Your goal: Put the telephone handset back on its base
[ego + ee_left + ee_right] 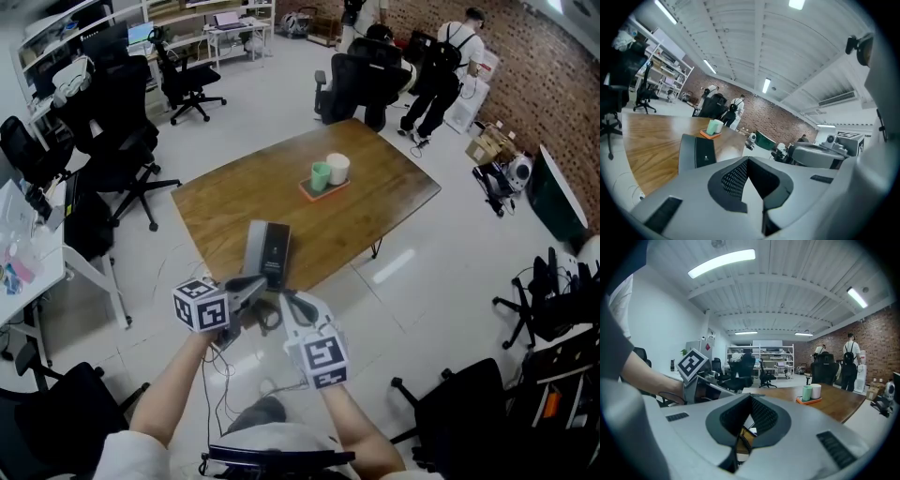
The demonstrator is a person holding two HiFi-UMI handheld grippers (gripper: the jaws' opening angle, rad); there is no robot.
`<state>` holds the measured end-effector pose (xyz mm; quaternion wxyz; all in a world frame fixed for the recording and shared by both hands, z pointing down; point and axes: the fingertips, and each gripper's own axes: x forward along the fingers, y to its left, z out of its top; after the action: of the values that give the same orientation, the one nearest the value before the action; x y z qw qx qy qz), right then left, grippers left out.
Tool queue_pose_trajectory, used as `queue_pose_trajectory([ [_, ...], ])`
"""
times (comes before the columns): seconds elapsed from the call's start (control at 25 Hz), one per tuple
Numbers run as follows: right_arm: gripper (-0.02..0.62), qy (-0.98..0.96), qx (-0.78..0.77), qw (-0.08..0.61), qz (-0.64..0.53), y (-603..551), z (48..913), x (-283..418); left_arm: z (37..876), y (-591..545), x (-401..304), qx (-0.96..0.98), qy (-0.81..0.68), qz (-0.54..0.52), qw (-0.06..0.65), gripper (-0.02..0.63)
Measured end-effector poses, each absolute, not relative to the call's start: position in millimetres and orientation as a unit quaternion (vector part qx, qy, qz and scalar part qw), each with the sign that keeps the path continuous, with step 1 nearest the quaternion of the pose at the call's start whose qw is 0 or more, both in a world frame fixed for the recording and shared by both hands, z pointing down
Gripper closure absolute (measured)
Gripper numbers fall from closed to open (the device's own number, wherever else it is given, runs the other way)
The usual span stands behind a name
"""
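The telephone (268, 249), a grey slab with a black part alongside, lies at the near edge of the wooden table (375, 202). In the left gripper view the telephone (696, 152) lies just beyond the jaws. My left gripper (251, 281) is shut and holds nothing, hovering just short of the telephone's near end. My right gripper (292, 302) is beside it, jaws together and empty. In their own views the left gripper (749, 161) and the right gripper (751, 399) both show closed jaws. A dark coiled cord (269, 319) hangs below the two grippers. I cannot tell handset from base.
An orange tray with a green cup (321, 175) and a white cup (338, 168) stands mid-table. Black office chairs (131, 164) stand at the left and lower right. Two people (450, 66) stand far off by the brick wall. A white desk (28, 253) is at the left.
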<state>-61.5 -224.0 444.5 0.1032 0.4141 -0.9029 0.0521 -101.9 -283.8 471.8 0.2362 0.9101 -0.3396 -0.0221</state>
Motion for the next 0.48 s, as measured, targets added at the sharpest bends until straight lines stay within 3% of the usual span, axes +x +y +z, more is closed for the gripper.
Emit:
queue_pose_trajectory([
  [0.48,0.592,-0.922,0.380,0.070,0.033,-164.1,415.6,-44.5,405.4,-192.8,-63.1,0.899,-0.421,-0.059,0.105,0.603],
])
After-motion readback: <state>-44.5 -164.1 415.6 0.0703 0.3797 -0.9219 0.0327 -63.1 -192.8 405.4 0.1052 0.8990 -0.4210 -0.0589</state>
